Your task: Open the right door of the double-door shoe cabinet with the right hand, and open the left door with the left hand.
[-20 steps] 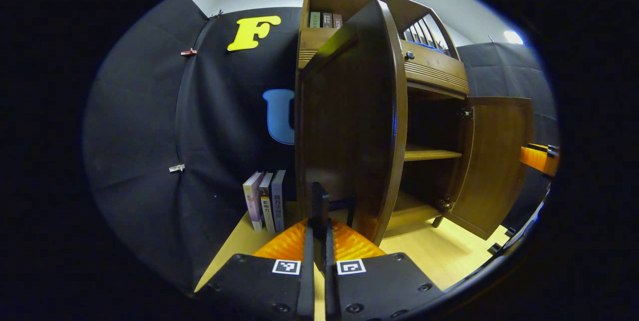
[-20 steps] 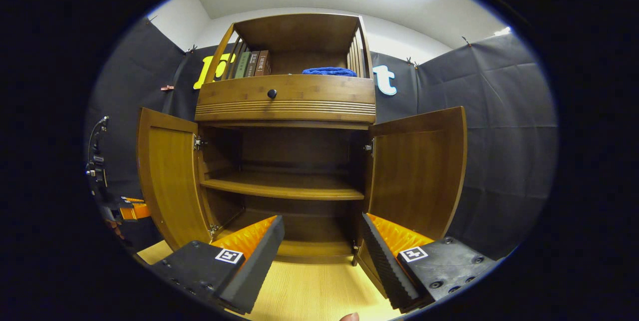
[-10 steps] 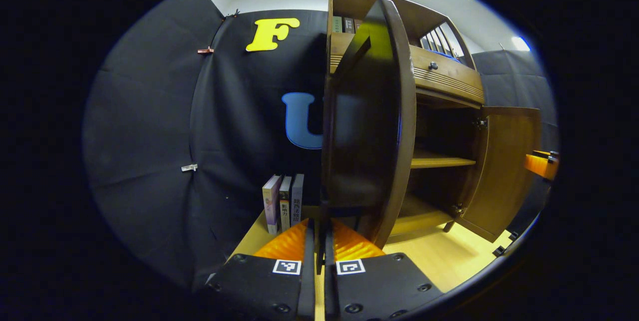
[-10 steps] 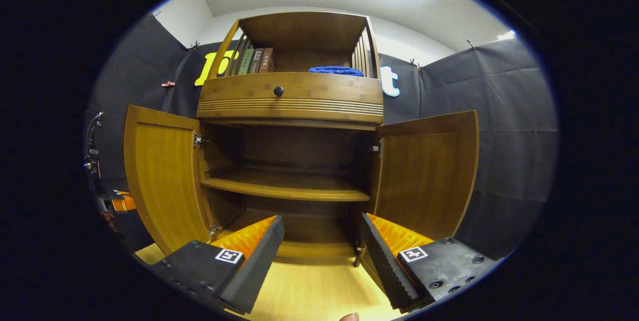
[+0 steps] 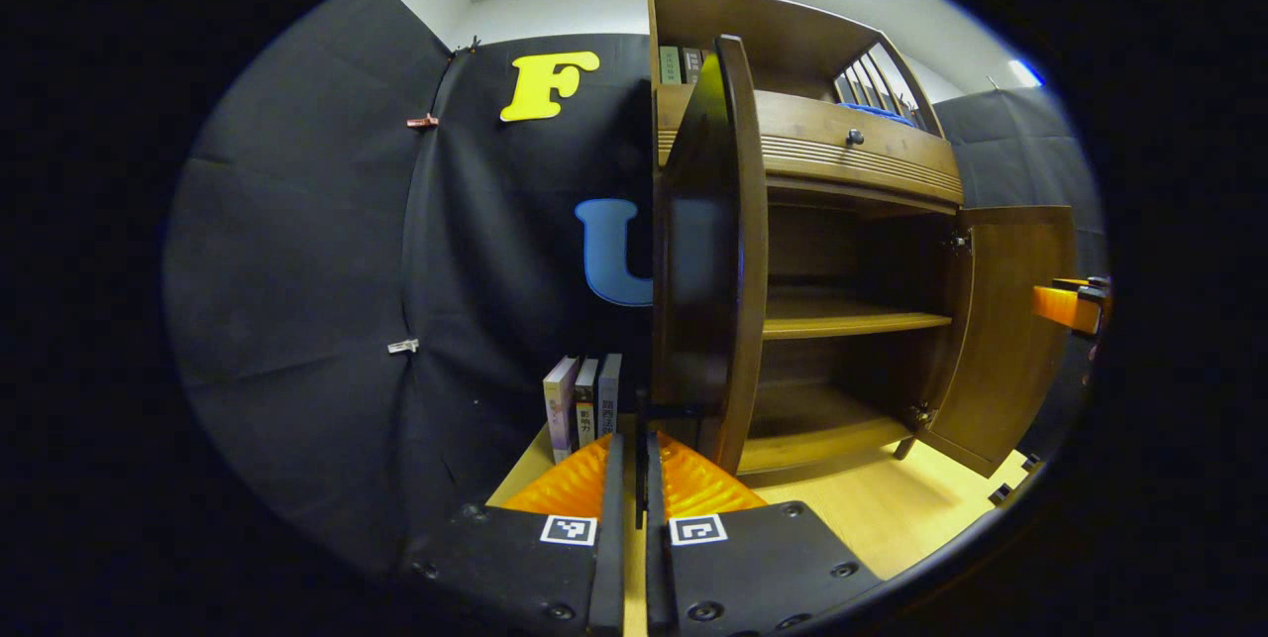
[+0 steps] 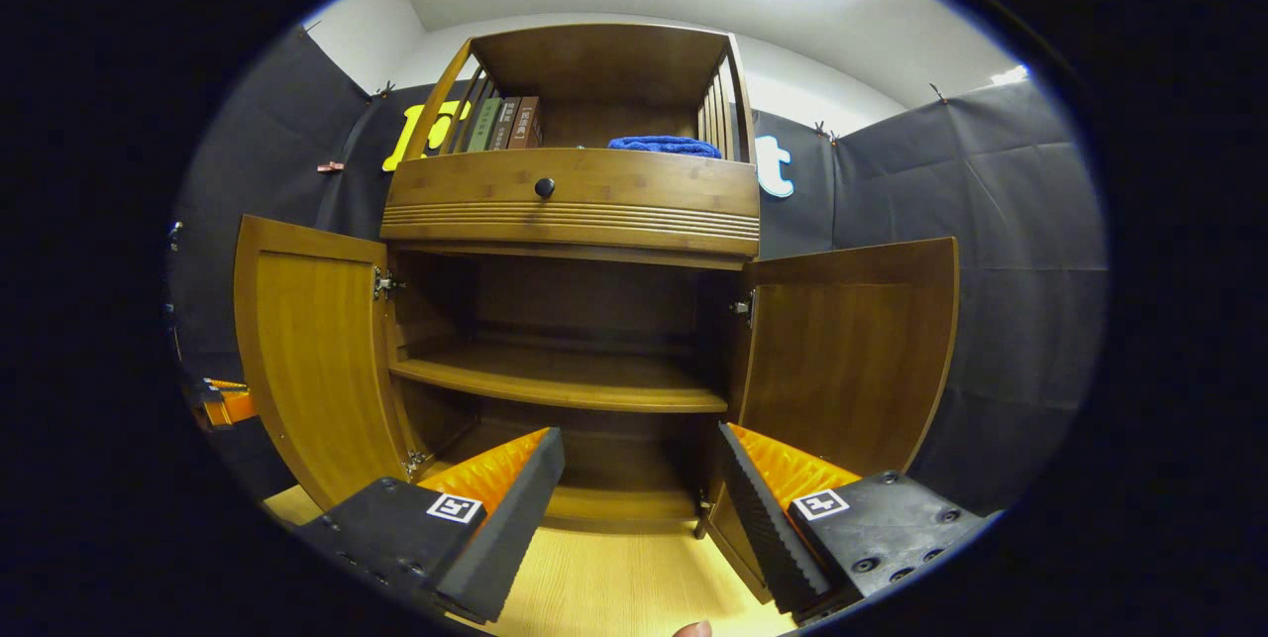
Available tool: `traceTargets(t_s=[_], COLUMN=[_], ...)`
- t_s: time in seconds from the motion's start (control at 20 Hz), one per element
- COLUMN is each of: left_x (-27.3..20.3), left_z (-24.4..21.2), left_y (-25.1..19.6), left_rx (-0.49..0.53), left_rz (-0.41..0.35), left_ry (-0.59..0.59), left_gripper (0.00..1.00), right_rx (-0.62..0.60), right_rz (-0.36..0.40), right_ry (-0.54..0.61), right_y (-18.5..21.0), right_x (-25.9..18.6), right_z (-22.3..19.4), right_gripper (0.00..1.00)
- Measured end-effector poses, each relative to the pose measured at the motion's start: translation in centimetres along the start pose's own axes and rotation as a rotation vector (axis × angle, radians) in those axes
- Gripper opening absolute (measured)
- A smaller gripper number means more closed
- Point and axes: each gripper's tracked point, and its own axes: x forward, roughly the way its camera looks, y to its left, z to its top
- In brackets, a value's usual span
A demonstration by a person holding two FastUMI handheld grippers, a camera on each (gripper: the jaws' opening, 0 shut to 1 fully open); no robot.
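- Shoe cabinet (image 6: pixel 570 211): brown wood, standing upright, interior shelf exposed.
- Left door (image 6: pixel 317 360): swung wide open on its hinges.
- Right door (image 6: pixel 842 360): likewise wide open.

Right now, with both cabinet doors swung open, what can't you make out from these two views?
- Left gripper view: whatever the left hand-held gripper pinches; its fingertips merge with the dark left door edge.
- Right gripper view: bottom compartment floor, behind the right hand-held gripper.
- Right gripper view: book titles, too small.
- Left gripper view: blue cloth, mostly behind the slats.
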Motion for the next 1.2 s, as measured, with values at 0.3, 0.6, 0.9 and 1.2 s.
traceTargets(t_s=[0.3,0.6,0.9,1.2], left_x=[-3.9,-5.6,-5.2,-4.2], left_z=[1.2,3.1,3.9,4.9], left_y=[-0.5,-4.3,-7.6,-11.3], left_rx=[-0.032,-0.004,-0.019,0.020], left_rz=[0.070,0.022,-0.004,-0.052], left_ry=[-0.024,-0.080,-0.081,-0.096], left_gripper=[0.17,0.76,0.98,0.97], right_rx=[0.004,-0.011,0.009,0.022], right_rz=[0.027,0.066,0.084,0.084], right_ry=[-0.015,-0.018,-0.023,-0.027], right_y=[0.2,0.3,0.5,0.5], right_x=[-0.1,-0.2,-0.3,-0.5], right_z=[-0.1,-0.3,-0.1,0.1], right_gripper=[0.98,0.98,0.98,0.98])
